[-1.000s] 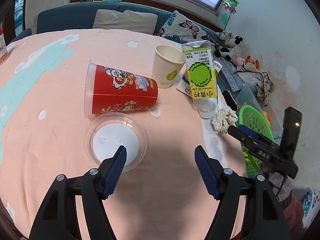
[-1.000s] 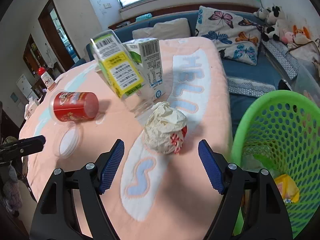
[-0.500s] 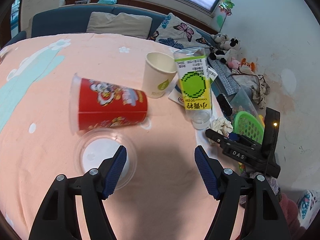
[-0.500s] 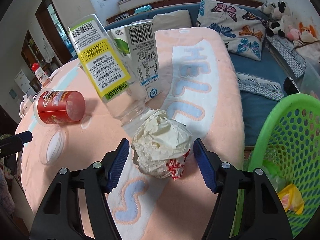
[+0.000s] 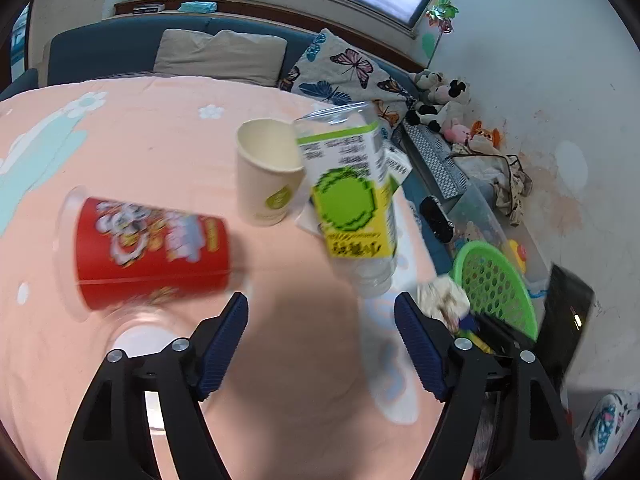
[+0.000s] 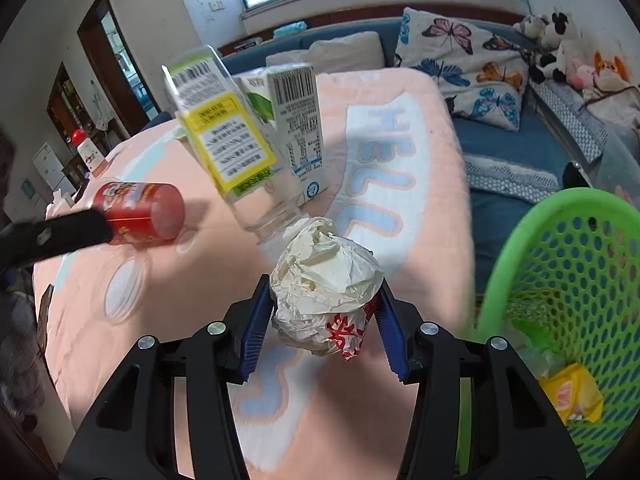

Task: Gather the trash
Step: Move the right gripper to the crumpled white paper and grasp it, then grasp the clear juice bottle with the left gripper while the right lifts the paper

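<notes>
A crumpled white paper ball [image 6: 326, 264] with red print lies on the pink tablecloth [image 6: 420, 240]. My right gripper [image 6: 324, 284] is closing on it, and both blue pads touch its sides. The ball also shows in the left wrist view [image 5: 442, 300]. My left gripper [image 5: 320, 304] hovers over bare cloth, its jaws opening with nothing between them. Ahead of it lie a red cup [image 5: 152, 256] on its side, a clear lid [image 5: 140, 340], an upright paper cup [image 5: 268, 176] and a tilted clear bottle [image 5: 352, 204] with a green and yellow label.
A green perforated basket [image 6: 568, 280] holding some wrappers stands off the table's right edge. A white carton [image 6: 296, 120] stands behind the bottle [image 6: 228, 148]. A blue sofa with cushions [image 6: 472, 64] and soft toys lies beyond the table.
My right gripper moved in around the paper ball and narrowed its jaws onto it. My left gripper shifted toward the right, so the red cup and lid slid leftward in its view.
</notes>
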Demonstrator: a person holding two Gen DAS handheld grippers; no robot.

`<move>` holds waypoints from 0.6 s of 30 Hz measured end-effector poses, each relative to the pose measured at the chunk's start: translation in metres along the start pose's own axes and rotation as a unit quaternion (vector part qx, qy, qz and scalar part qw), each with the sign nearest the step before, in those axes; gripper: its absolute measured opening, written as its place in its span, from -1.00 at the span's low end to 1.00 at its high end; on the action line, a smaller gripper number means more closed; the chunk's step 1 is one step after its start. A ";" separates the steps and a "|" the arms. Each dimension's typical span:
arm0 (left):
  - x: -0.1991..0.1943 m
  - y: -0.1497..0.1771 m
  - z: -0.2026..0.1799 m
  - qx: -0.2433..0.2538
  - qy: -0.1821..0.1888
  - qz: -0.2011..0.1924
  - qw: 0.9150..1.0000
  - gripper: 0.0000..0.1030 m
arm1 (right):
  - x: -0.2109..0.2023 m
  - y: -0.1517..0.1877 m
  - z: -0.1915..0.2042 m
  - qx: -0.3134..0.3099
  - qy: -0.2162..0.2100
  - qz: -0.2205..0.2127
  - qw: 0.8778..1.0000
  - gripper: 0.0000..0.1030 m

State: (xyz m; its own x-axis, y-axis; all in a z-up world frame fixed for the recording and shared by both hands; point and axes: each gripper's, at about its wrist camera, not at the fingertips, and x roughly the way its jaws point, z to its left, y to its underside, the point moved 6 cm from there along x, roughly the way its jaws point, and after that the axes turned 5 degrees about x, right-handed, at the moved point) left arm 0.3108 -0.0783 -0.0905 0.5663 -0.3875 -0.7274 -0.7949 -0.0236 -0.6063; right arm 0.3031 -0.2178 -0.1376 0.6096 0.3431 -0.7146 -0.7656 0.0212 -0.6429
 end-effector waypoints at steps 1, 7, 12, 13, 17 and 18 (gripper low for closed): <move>0.003 -0.002 -0.002 0.000 0.003 -0.002 1.000 0.44 | -0.007 0.002 -0.001 0.001 0.000 -0.005 1.000 -0.02; 0.021 -0.025 -0.012 -0.011 0.013 -0.026 1.000 0.48 | -0.038 0.008 -0.007 0.010 -0.004 -0.024 1.000 -0.01; 0.036 -0.040 -0.010 -0.023 0.024 -0.046 0.998 0.49 | -0.055 0.011 -0.009 0.015 -0.005 -0.036 0.999 -0.01; 0.039 -0.042 -0.010 -0.025 0.025 -0.047 0.998 0.49 | -0.058 0.012 -0.010 0.017 -0.006 -0.037 0.999 -0.01; 0.048 -0.046 -0.010 -0.027 0.038 -0.051 0.998 0.56 | -0.060 0.014 -0.010 0.019 -0.006 -0.038 0.999 -0.01; 0.050 -0.047 -0.010 -0.026 0.037 -0.055 0.998 0.57 | -0.060 0.014 -0.010 0.019 -0.005 -0.037 0.999 -0.01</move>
State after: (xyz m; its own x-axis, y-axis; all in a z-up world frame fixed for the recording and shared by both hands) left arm 0.3744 -0.1060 -0.0946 0.6342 -0.4461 -0.6315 -0.7406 -0.1160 -0.6619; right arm 0.2575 -0.2478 -0.1064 0.6630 0.3479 -0.6629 -0.7261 0.0832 -0.6825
